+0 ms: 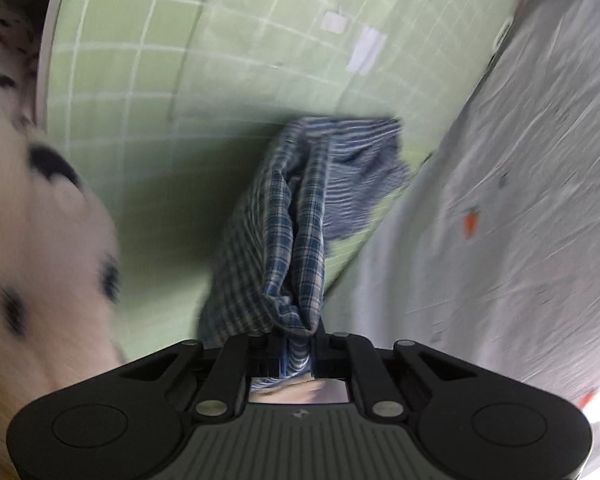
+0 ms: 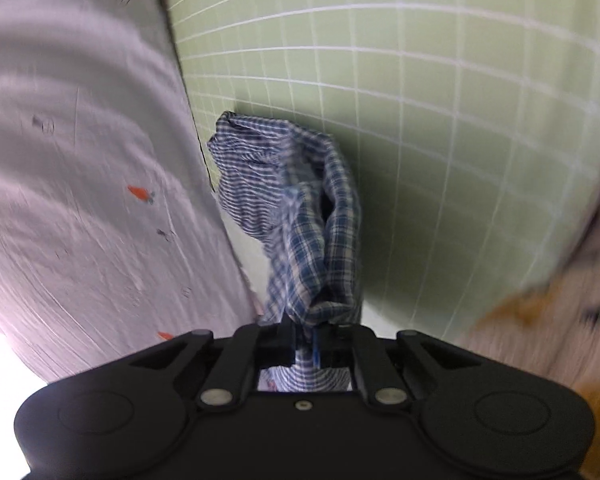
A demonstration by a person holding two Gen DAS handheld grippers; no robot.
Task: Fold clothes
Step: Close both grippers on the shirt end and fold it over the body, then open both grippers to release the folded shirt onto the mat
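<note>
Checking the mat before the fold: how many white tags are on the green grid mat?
2, both far on the mat in the left wrist view: a small square tag and a longer one beside it. The plaid garment may hide others.

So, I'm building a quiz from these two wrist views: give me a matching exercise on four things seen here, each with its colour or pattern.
Things:
1. garment clamped in the left gripper and the right gripper
2. mat
3. sheet
4. gripper body

Looks:
a. black
b. blue and white plaid
c. green with white grid lines
d. pale with small orange carrots

Pairs: 1-b, 2-c, 3-d, 4-a
</note>
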